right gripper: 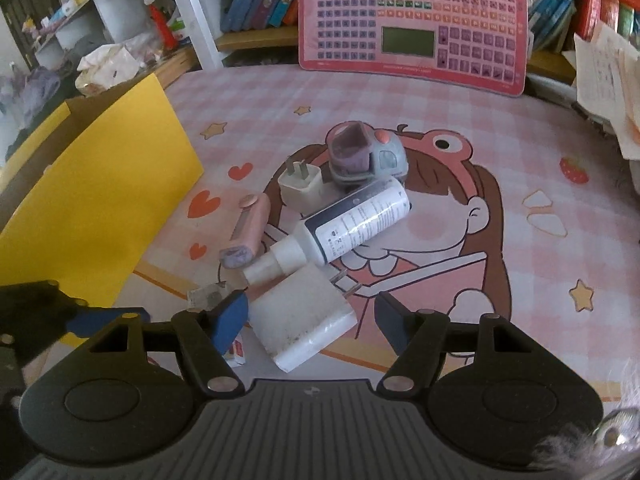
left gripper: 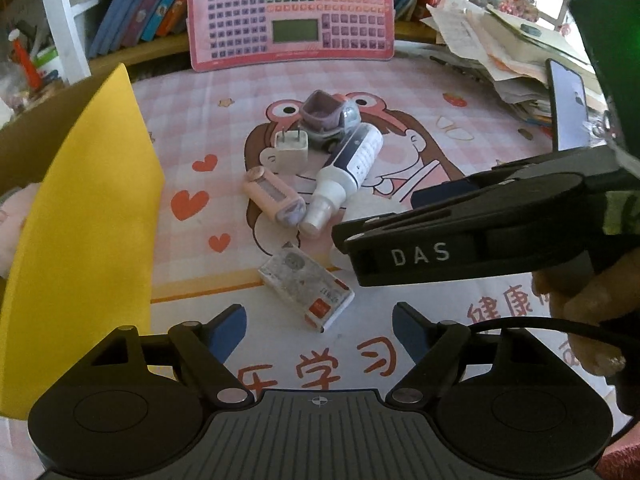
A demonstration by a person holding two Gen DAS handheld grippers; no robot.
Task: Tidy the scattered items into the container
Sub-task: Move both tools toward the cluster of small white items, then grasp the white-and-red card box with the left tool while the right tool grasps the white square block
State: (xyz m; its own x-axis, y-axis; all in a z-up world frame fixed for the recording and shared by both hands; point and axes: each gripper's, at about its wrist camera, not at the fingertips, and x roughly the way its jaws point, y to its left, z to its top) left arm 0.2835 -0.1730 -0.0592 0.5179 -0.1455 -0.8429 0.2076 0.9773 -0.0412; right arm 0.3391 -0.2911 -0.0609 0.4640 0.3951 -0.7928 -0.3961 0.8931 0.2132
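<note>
- since its fingers straddle the large white charger [right gripper: 304, 316], the right tool [right gripper: 310, 320] stands wide, apparently ready to grasp.
- left tool [left gripper: 320, 320] hangs wide over the small box [left gripper: 306, 290].
- yellow-flapped carton [left gripper: 92, 216] waits left.

Between the right gripper's fingers [right gripper: 230, 316] on the desk [right gripper: 480, 168] lies a charger block [right gripper: 304, 320]. Just ahead lies a spray bottle [right gripper: 344, 228], with a small plug [right gripper: 302, 188] and toy truck [right gripper: 364, 156] behind it, a case [right gripper: 248, 232] to its left, and the box [right gripper: 100, 196] far left.
</note>
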